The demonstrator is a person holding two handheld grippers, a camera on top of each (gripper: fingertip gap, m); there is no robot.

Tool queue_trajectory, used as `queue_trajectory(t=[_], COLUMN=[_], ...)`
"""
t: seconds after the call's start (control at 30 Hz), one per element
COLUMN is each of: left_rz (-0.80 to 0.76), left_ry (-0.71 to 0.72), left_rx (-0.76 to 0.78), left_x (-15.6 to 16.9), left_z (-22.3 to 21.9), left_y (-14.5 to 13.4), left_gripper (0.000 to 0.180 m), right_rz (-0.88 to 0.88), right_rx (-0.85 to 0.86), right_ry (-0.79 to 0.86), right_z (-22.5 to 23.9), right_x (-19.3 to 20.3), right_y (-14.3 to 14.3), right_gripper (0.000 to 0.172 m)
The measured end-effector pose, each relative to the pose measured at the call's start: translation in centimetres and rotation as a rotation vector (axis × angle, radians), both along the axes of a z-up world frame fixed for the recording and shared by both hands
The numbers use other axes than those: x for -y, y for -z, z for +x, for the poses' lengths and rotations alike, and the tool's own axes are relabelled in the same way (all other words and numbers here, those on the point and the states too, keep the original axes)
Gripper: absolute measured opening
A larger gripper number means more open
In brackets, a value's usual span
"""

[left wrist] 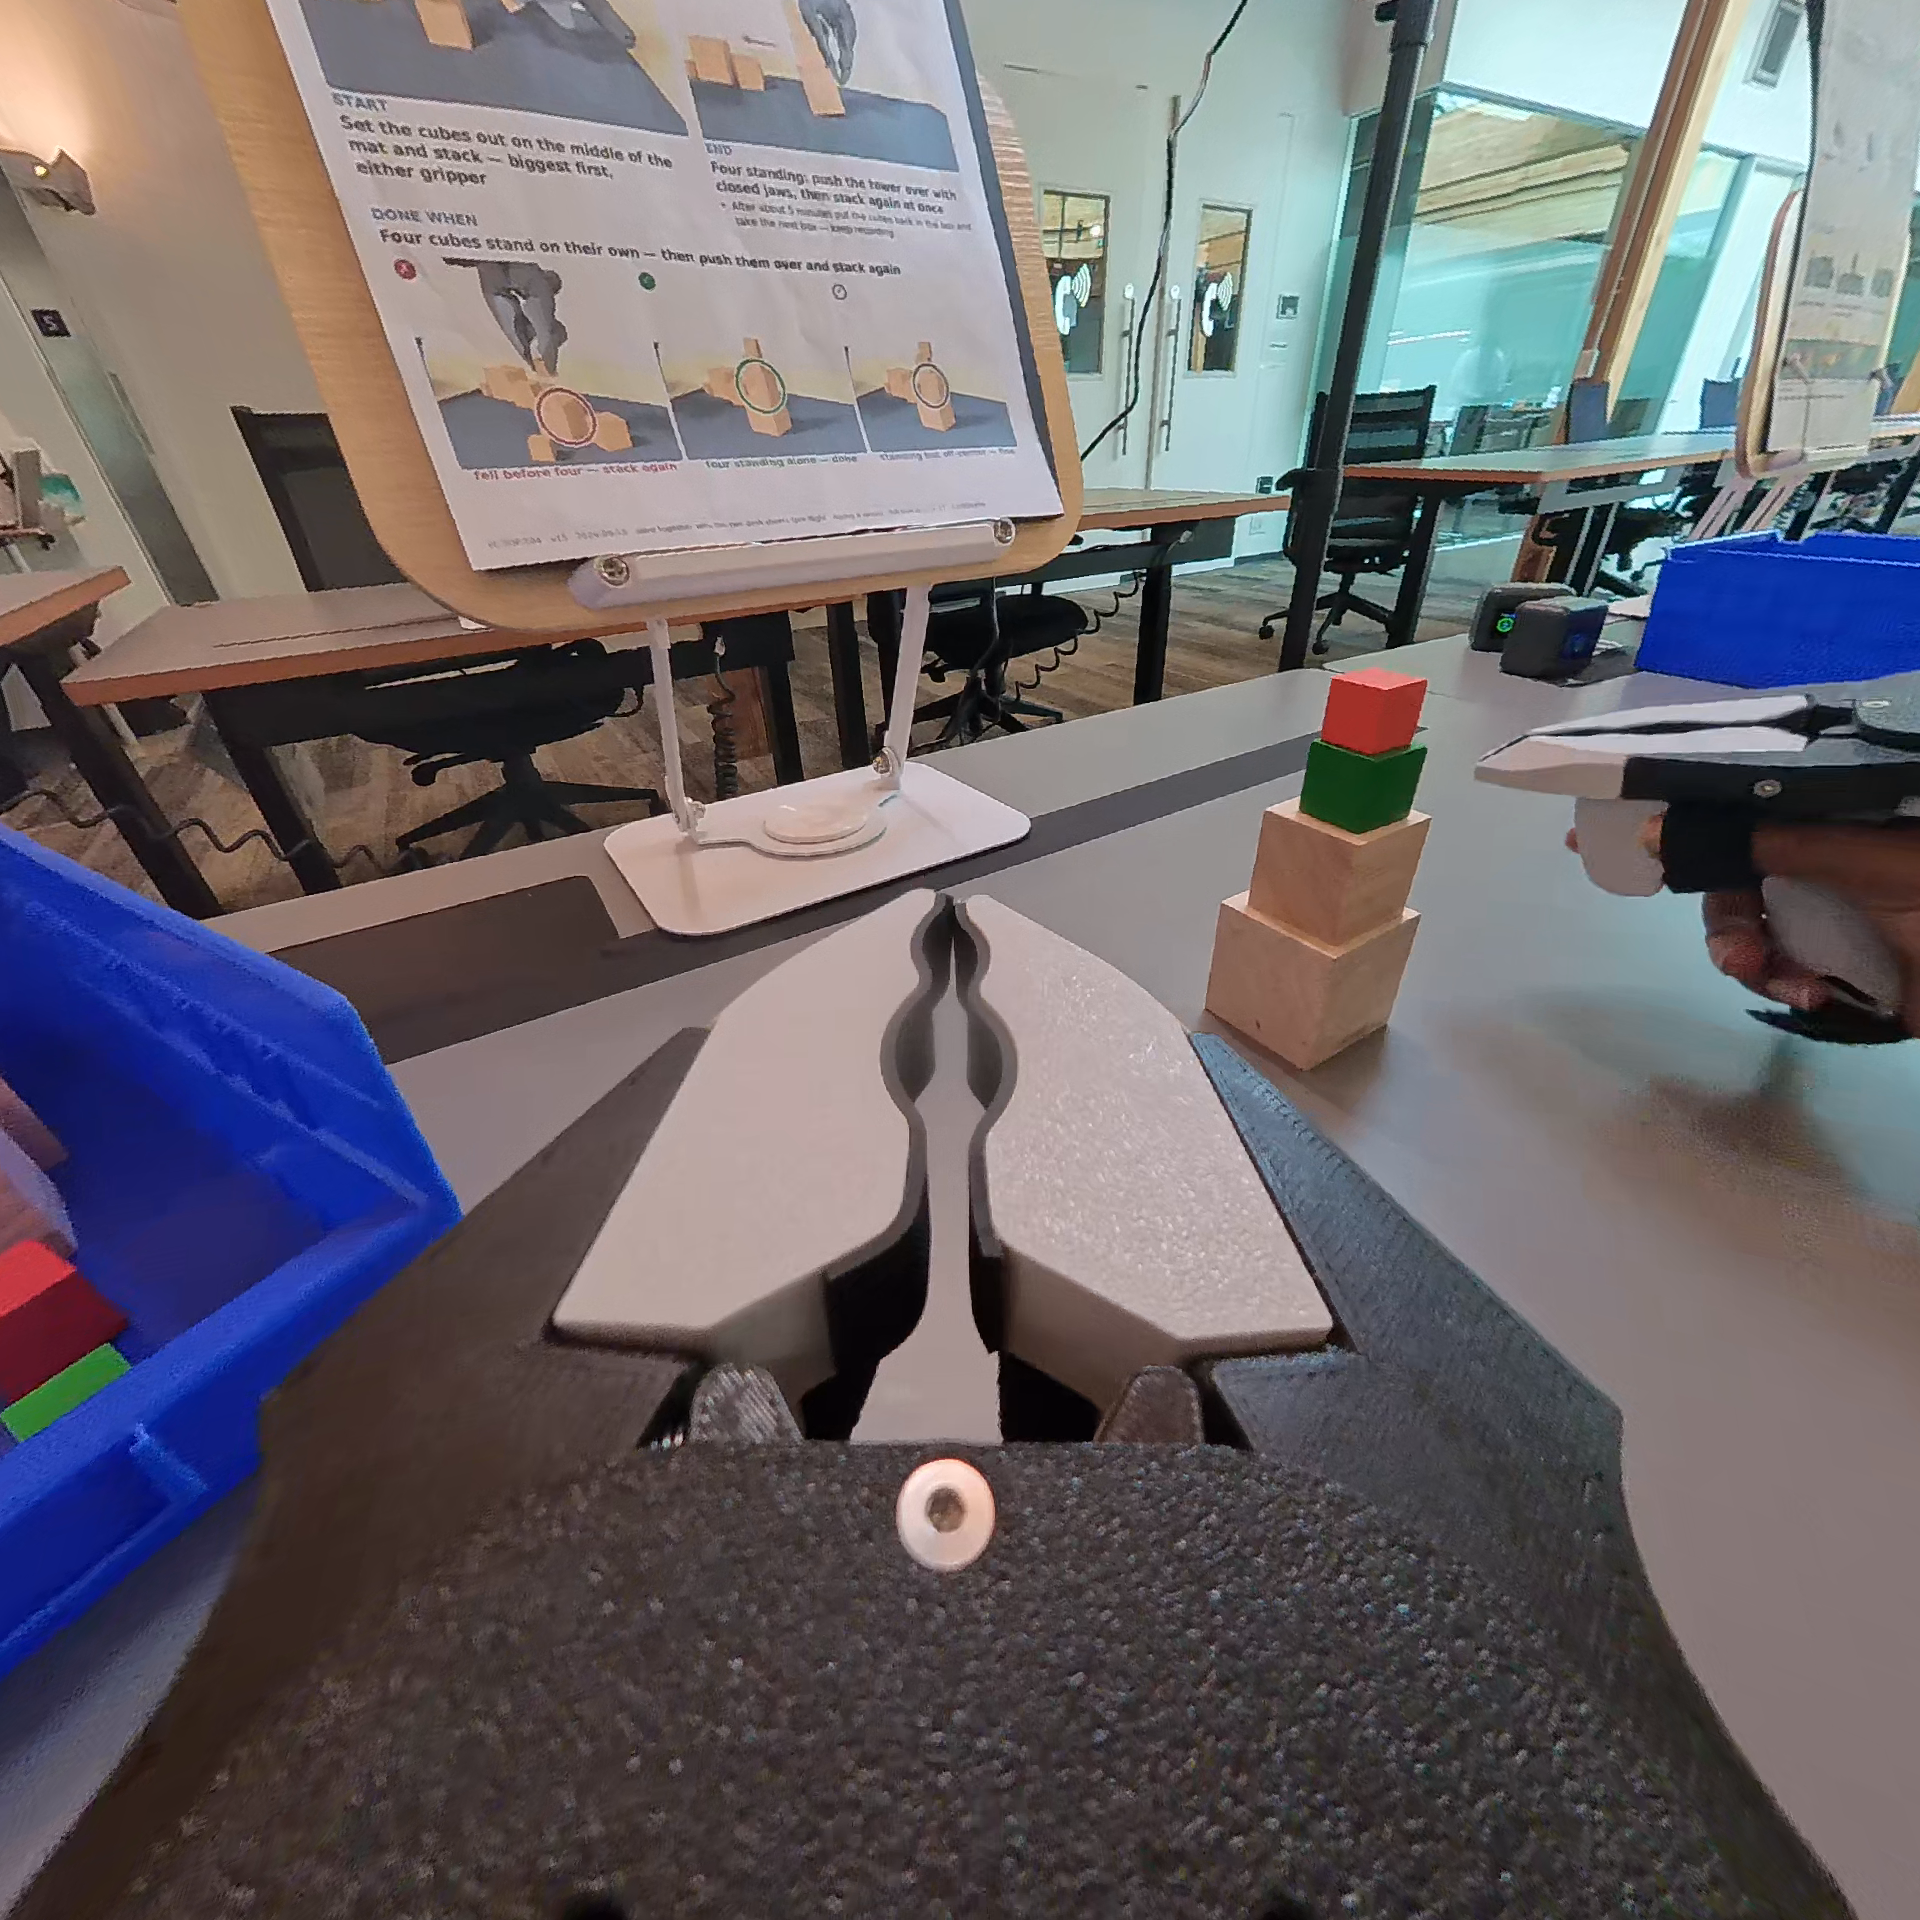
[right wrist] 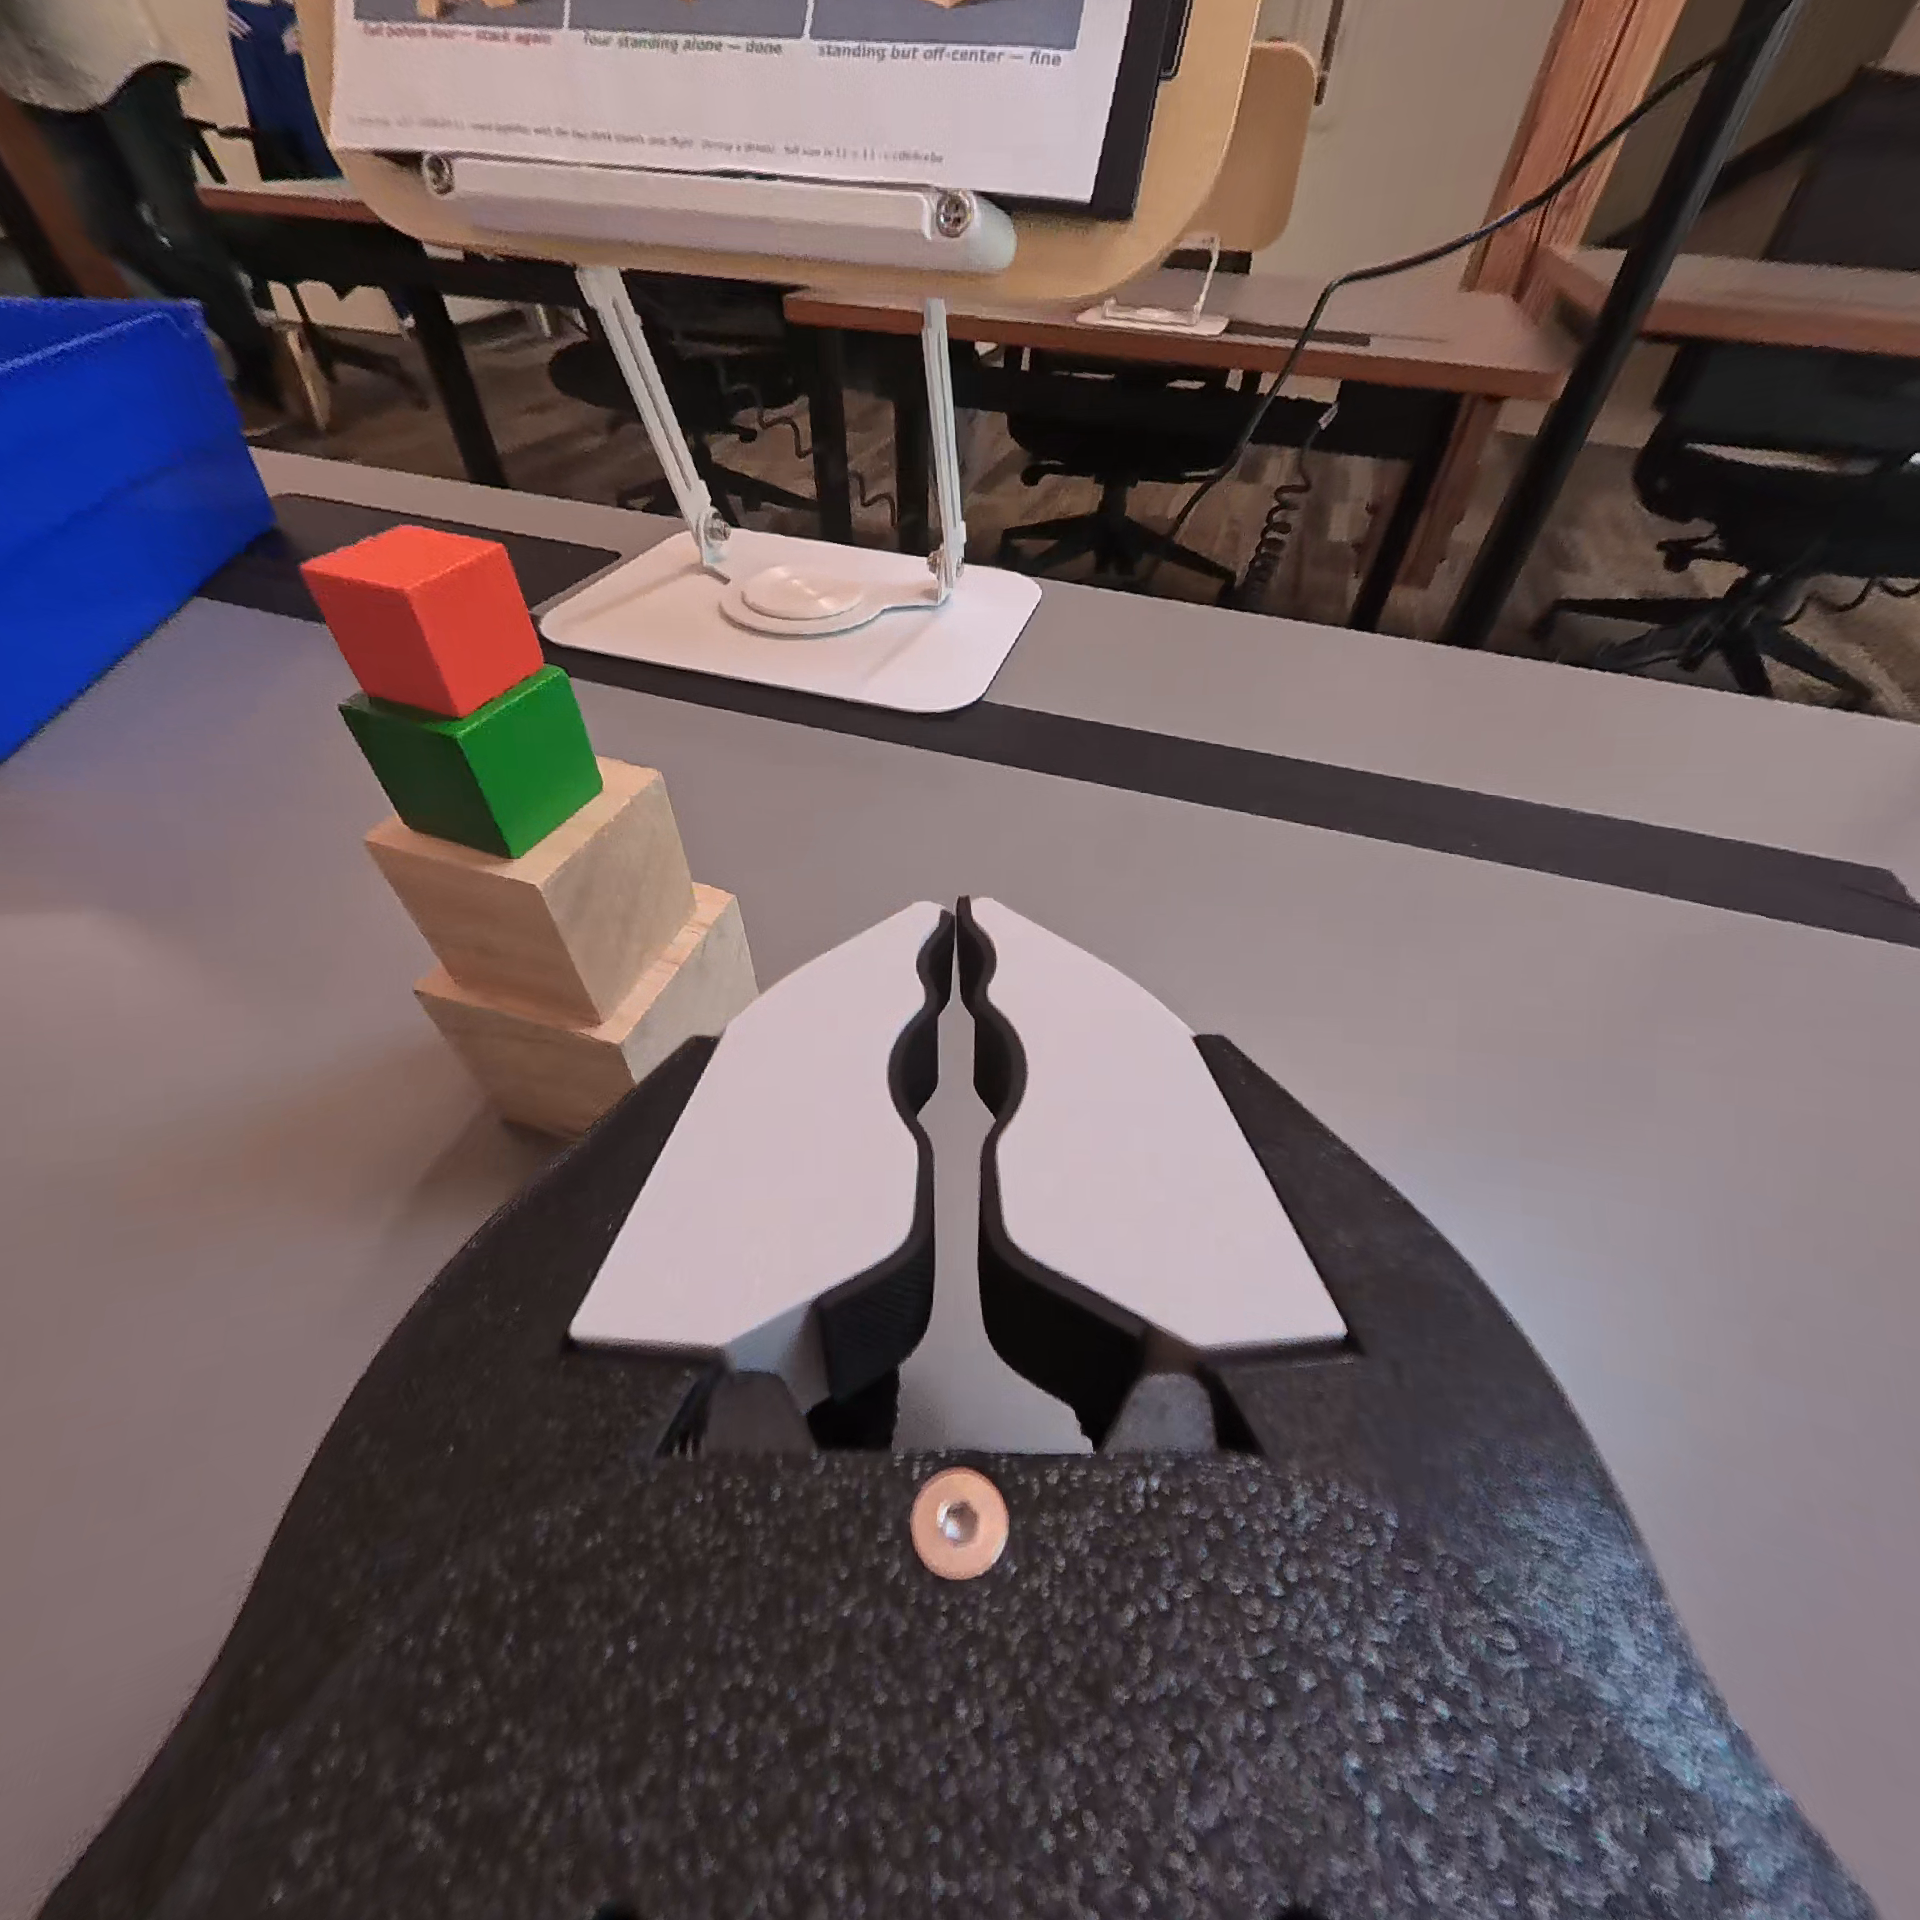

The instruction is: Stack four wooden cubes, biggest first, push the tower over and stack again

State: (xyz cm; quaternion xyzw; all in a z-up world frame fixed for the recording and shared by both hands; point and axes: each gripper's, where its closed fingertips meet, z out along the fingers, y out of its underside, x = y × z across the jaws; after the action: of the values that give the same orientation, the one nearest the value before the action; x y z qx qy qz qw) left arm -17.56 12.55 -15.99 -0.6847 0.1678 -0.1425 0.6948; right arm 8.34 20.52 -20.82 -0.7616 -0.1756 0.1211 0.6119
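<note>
A tower of cubes stands on the grey table (left wrist: 1558, 1195): a large wooden cube (left wrist: 1311, 977) at the bottom, a smaller wooden cube (left wrist: 1338, 871), a green cube (left wrist: 1359, 784) and a red cube (left wrist: 1374, 709) on top. In the right wrist view the tower is at the left, red cube (right wrist: 426, 613) over green cube (right wrist: 483, 764). My left gripper (left wrist: 953, 906) is shut with nothing between its pads, left of the tower. My right gripper (right wrist: 956, 904) is shut with nothing between its pads, just right of the tower; it also shows in the left wrist view (left wrist: 1496, 767), level with the green cube.
A white stand base (left wrist: 821, 836) carries a board with a printed sheet (left wrist: 675, 260) at the table's far edge. A blue bin (left wrist: 156, 1195) with coloured blocks is at my left. Another blue bin (left wrist: 1777, 613) stands far right. A dark strip (right wrist: 1351, 779) crosses the table. My left tips are about 15 cm from the green cube (left wrist: 1359, 784), my right tips only 10 cm.
</note>
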Motion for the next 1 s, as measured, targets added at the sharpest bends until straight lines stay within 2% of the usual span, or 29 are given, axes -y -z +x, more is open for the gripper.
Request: queue_trajectory(t=[0.17, 0.33, 0.6, 0.77, 1.0], left_rz=[-0.041, -0.061, -0.016, 0.016, -0.035], left_ry=[-0.021, -0.087, -0.259, -0.226, -0.218], left_rx=[0.033, 0.084, 0.078, -0.031, -0.015], left_x=[-0.4, -1.1, -2.4, -2.3, -2.6], left_z=[-0.6, -2.6, -9.0, -7.3, -7.1], left_y=[0.4, 0.6, 0.1, 0.2, 1.0], left_gripper=[0.0, 0.0, 0.0, 0.0, 0.0], right_rz=[0.019, -0.028, -0.06, -0.058, -0.05], right_rx=[-0.008, -0.004, 0.105, 0.096, 0.041], right_ry=[0.013, 0.01, -0.003, -0.005, 0.044], right_z=[1.0, 1.0, -0.7, -1.6, -0.6], right_x=[0.2, -0.4, -2.1, -2.5, -2.2], right_y=[-0.2, 1.0, 2.3, 2.3, 1.8], right_gripper=[0.001, 0.001, 0.003, 0.003, 0.003])
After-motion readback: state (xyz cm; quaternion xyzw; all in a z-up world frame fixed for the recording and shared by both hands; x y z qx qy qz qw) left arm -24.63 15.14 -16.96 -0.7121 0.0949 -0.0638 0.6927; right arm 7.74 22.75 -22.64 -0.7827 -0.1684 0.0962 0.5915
